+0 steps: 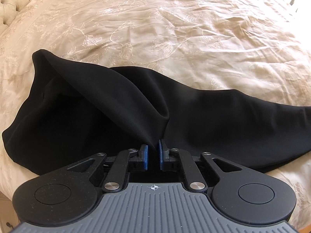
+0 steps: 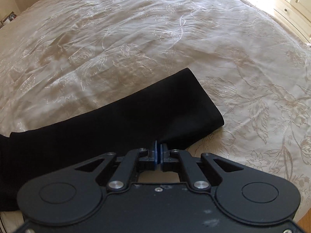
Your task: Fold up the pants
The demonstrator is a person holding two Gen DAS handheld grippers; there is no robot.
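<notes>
A wide bed (image 1: 175, 29) filled the room, spread with a creased cream coverlet (image 2: 136, 29) stitched in pale flowers. A tufted headboard (image 1: 11, 2) stood at one end, and bright daylight washed the white panelled cupboards (image 2: 291, 0) beyond.

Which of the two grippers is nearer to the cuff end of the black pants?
Right. The right gripper pinches the pants at the near edge, close to the cuff. The left gripper grips bunched fabric further up; its view shows no cuff.
</notes>
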